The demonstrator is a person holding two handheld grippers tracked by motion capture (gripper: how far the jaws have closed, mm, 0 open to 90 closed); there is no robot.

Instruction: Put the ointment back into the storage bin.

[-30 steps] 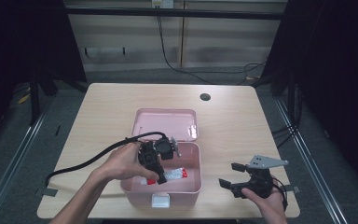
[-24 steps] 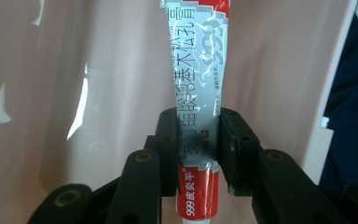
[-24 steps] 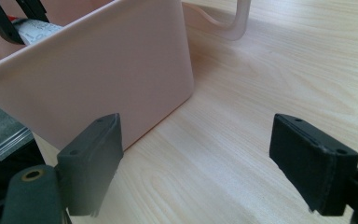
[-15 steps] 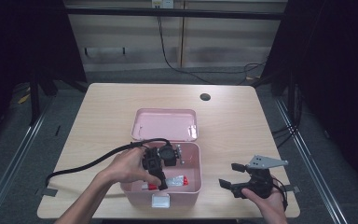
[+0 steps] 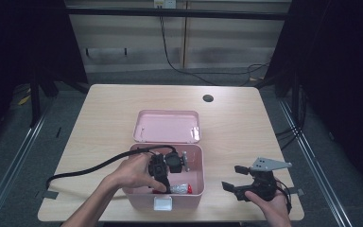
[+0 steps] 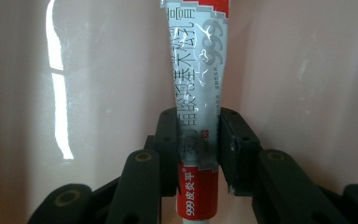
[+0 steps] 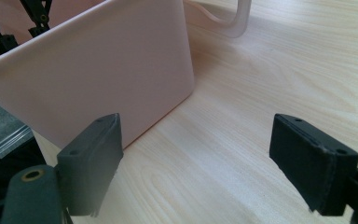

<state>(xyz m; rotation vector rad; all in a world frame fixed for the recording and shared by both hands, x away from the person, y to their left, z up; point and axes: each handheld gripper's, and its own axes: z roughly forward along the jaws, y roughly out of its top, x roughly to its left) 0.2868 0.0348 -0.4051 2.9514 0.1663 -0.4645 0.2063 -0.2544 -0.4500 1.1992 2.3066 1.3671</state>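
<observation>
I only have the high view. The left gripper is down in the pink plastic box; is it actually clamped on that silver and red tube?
Observer: Yes. The left gripper pinches the silver and red tube from both sides, near its red end.
Operator: And the right gripper?
Observer: The right gripper is open over bare wooden table, nothing between its jaws.
Operator: Near the box?
Observer: The pink plastic box wall stands just beyond one jaw.

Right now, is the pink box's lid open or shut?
Open: the lid lies tipped back behind the pink box, whose inside shows the ointment tube.
</observation>
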